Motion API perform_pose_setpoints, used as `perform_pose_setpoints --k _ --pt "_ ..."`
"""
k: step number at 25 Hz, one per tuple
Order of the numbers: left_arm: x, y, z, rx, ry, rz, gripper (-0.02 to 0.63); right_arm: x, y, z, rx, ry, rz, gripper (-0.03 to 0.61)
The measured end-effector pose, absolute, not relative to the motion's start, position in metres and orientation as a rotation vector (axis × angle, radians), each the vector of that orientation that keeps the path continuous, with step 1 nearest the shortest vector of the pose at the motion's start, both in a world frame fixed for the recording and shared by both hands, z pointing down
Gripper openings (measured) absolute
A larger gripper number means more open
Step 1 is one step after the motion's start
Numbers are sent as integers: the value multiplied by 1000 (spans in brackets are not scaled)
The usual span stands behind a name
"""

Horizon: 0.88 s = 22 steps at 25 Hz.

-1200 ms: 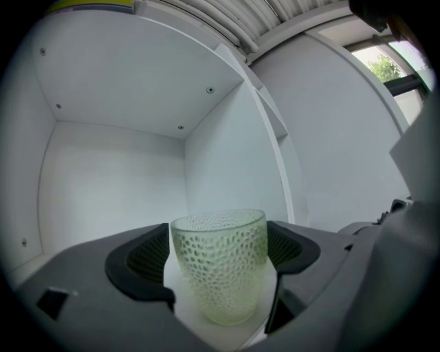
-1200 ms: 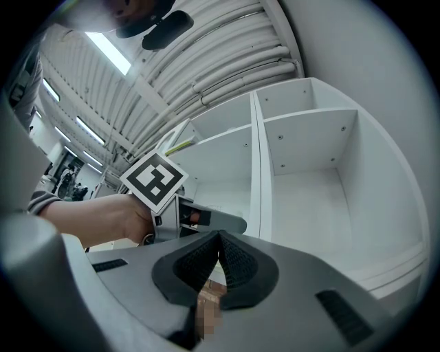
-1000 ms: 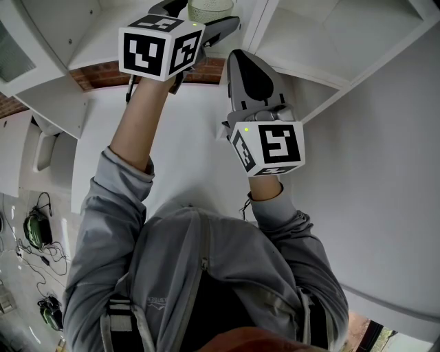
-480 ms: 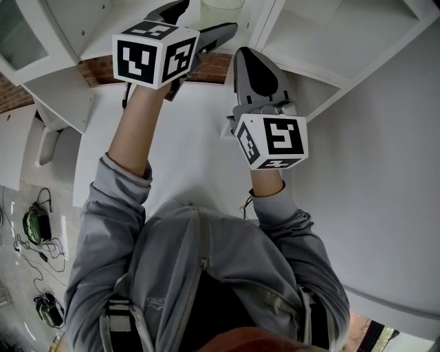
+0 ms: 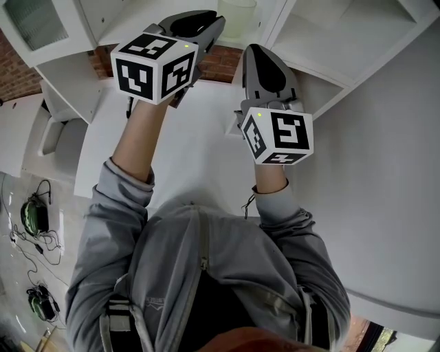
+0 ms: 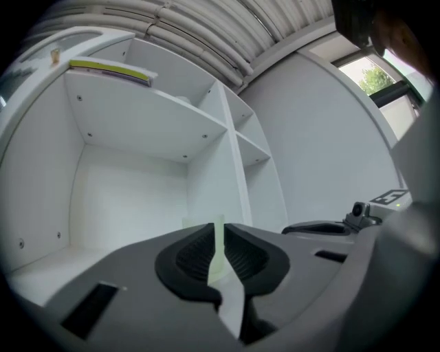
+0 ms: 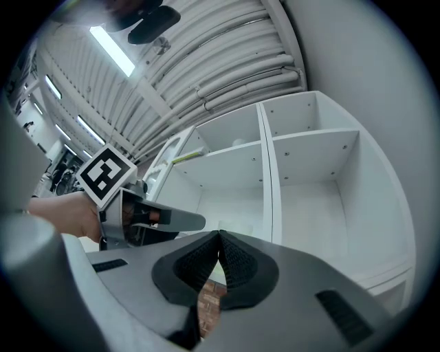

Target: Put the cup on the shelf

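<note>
A pale green translucent cup stands on the white shelf, at the top edge of the head view. My left gripper is held just short of the cup and a little left of it. Its jaws are closing, with a slim gap and nothing between them. Through that gap the cup shows inside a shelf compartment. My right gripper is raised beside the left one, shut and empty, with its tips touching. The cup shows beyond them.
The shelf unit has several open white compartments divided by an upright panel. A yellow-green flat item lies on a higher board. A brick wall and white wall panels lie behind. Cables and headsets lie on the floor at left.
The left gripper has drawn back from the cup toward the person, and its wide jaws have narrowed to a slim gap. The cup stays on the shelf. The right gripper shifted slightly.
</note>
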State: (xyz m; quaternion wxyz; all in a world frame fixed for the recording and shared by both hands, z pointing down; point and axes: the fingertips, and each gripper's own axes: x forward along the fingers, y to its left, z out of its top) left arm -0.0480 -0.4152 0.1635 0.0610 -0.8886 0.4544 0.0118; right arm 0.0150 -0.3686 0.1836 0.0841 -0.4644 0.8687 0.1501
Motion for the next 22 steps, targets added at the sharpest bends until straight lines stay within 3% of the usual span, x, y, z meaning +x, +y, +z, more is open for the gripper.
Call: perform_pose_setpoints --k 3,22 --pt "-44 -398 170 -2667 1354 16 8 14 -360 183 -1393 2594 458 26" --pt "-51 -322 257 -2509 1585 40 6 37 -318 238 -1549 2573 442 26"
